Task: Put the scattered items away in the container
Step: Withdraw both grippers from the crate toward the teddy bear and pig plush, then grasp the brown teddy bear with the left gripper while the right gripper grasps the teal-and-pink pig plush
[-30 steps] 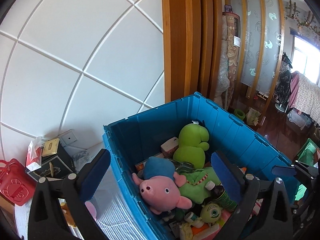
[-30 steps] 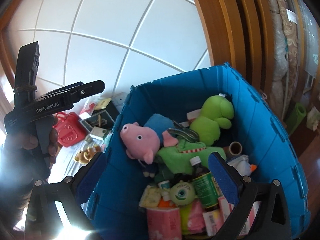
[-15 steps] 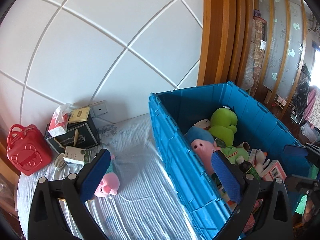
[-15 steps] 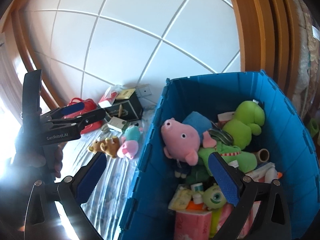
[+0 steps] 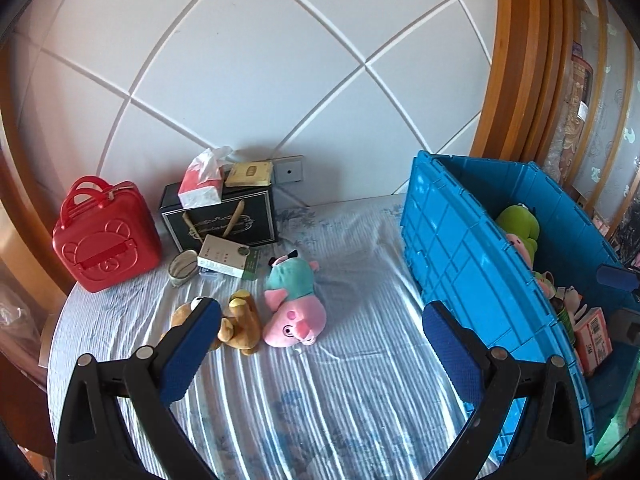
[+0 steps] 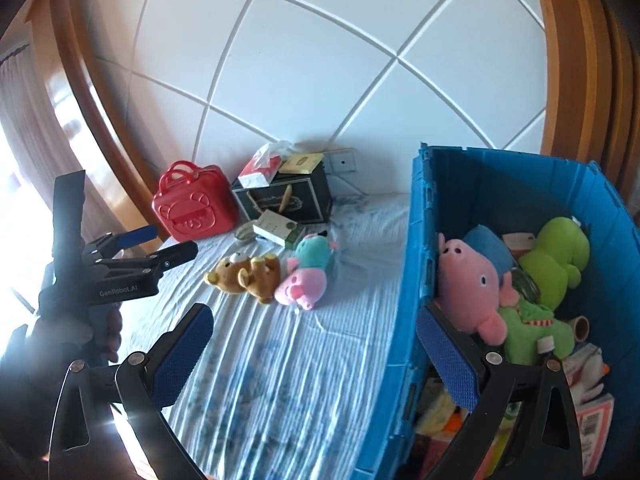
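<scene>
The only legible writing was "GenRobot.AI", printed in pale letters on the black body of the left gripper (image 6: 160, 242), which sat at the left edge of the right wrist view, held in a hand (image 6: 102, 326), its fingers spread with nothing between them. The right gripper (image 6: 316, 356) was likewise spread wide and empty at the bottom of the frame, straddling the ribbed near wall of the blue plastic crate (image 6: 416, 264) on the right. Left of the crate, the striped bedsheet (image 5: 320, 392) lay open and wrinkled. At mid-frame a brown bear plush (image 5: 236, 320) and a pink pig plush in teal (image 5: 294, 306) lay side by side, touching, near a small white box (image 5: 228, 258).
</scene>
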`<control>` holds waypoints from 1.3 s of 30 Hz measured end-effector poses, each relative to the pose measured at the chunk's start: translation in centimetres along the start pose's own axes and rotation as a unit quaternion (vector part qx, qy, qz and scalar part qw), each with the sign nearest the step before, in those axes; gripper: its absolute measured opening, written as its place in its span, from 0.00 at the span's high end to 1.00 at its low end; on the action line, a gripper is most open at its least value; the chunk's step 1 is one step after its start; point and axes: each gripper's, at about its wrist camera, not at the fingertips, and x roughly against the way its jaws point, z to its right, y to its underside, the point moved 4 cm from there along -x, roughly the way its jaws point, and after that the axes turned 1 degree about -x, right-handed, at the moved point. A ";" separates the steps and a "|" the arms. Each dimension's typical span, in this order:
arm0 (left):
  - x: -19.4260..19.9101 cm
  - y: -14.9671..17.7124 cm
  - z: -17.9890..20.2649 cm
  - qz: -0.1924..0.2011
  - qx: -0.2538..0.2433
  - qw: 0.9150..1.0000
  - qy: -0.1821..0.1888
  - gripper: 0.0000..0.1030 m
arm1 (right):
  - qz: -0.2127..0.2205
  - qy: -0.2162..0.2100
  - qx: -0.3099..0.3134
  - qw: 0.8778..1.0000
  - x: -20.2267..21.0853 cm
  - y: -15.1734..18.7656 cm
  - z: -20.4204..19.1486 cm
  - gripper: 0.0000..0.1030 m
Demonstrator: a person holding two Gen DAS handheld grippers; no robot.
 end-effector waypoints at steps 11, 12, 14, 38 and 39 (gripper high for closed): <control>-2.0 4.2 -8.6 -0.041 0.015 0.999 -0.027 0.01 | -0.029 0.001 0.010 1.000 -5.5 0.7 -6.3 0.00; -2.4 4.5 -9.3 -0.045 0.015 0.998 -0.028 0.01 | -0.031 0.002 0.010 0.999 -6.0 0.7 -6.7 0.00; -3.1 5.1 -10.7 -0.053 0.015 0.998 -0.031 0.01 | -0.036 0.005 0.010 0.999 -7.2 0.8 -7.4 0.00; -23.1 12.0 -18.7 -0.096 -0.198 0.974 -0.055 0.01 | -0.149 0.074 -0.044 0.985 -30.3 5.1 -4.8 0.00; -23.8 12.2 -18.7 -0.094 -0.214 0.971 -0.058 0.01 | -0.151 0.076 -0.045 0.985 -31.3 5.1 -4.6 0.00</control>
